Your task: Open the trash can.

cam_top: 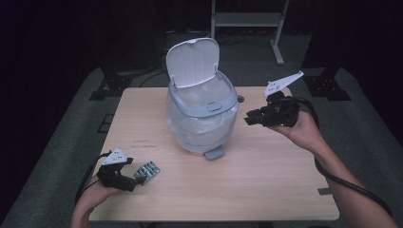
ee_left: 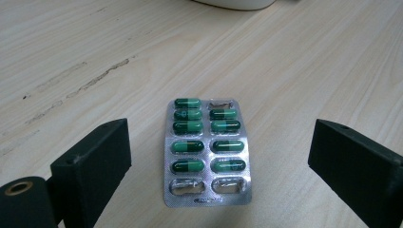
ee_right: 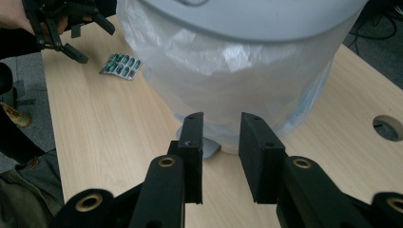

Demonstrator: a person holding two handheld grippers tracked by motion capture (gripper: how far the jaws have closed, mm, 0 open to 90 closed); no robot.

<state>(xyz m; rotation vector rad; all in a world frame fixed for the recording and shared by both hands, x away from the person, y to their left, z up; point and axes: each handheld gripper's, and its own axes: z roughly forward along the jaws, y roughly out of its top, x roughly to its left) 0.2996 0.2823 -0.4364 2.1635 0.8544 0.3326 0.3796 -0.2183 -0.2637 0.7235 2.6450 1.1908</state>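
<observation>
A silver blister pack (ee_left: 206, 152) of green capsules lies flat on the wooden table (cam_top: 266, 180) near its front left. My left gripper (cam_top: 137, 177) rests low beside it, open, and in the left gripper view the pack lies between the wide jaws (ee_left: 223, 140) without touching either. A white pedal bin (cam_top: 202, 114) lined with a clear bag stands mid-table with its lid (cam_top: 192, 61) up. My right gripper (cam_top: 248, 118) hovers to the right of the bin, pointing at it. Its jaws (ee_right: 221, 128) are a little apart with nothing between them, facing the bin's wall (ee_right: 237, 61) and the grey pedal (ee_right: 209, 148).
A round cable hole (ee_right: 387, 127) sits in the table behind the bin on the right. In the right gripper view the blister pack (ee_right: 121, 65) and the left gripper (ee_right: 71, 28) lie past the bin. A metal rack (cam_top: 247, 19) stands on the dark floor beyond the table.
</observation>
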